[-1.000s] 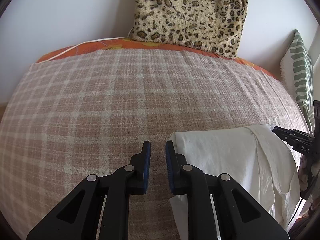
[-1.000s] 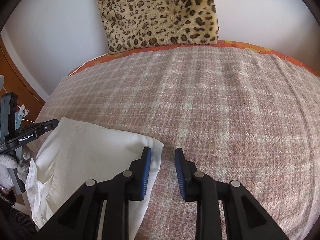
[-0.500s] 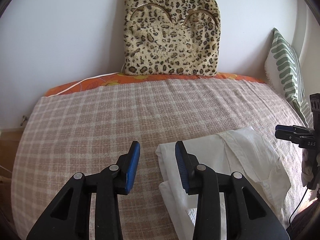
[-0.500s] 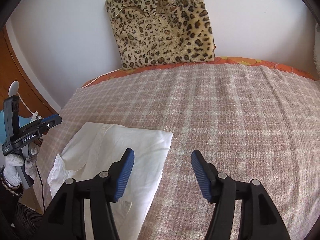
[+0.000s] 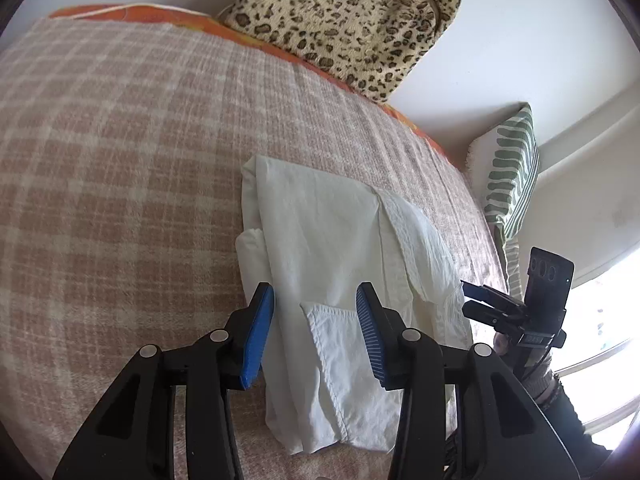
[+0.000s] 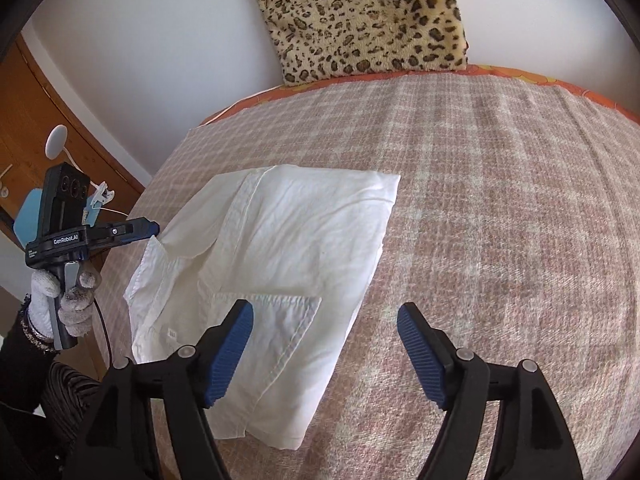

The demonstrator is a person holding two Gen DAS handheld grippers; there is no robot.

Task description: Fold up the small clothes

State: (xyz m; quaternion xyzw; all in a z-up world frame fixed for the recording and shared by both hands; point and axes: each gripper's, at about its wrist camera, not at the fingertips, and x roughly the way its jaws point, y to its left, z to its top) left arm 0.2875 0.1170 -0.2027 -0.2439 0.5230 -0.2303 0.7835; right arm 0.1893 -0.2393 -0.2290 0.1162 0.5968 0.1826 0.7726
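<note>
Two grippers: both hang over a bed, each with blue-padded black fingers.
Left gripper: jaws partly apart and just been opening; the white garment shows between and below the pads, not pinched by them.
Right gripper: jaws spread wide, just been opening; nothing is held, its left pad over the garment's near edge, its right pad over bare blanket.
White garment: folded into a rough rectangle on the plaid blanket, directly ahead of and under the left gripper, ahead and to the left of the right gripper; a patch pocket faces up near the fingertips, a small tag by the hem too small to read.
Writing: "GenRobot.AI" in white on the side of the left gripper's body, as the right wrist view shows it; a smaller line beneath it is illegible.
Hand: in a grey-white glove, wrapped round the left gripper's handle.
Leopard-print cushion: far beyond both grippers, leaning on the white wall.
Green-striped pillow: ahead and right of the left gripper, at the bed's edge.
</note>
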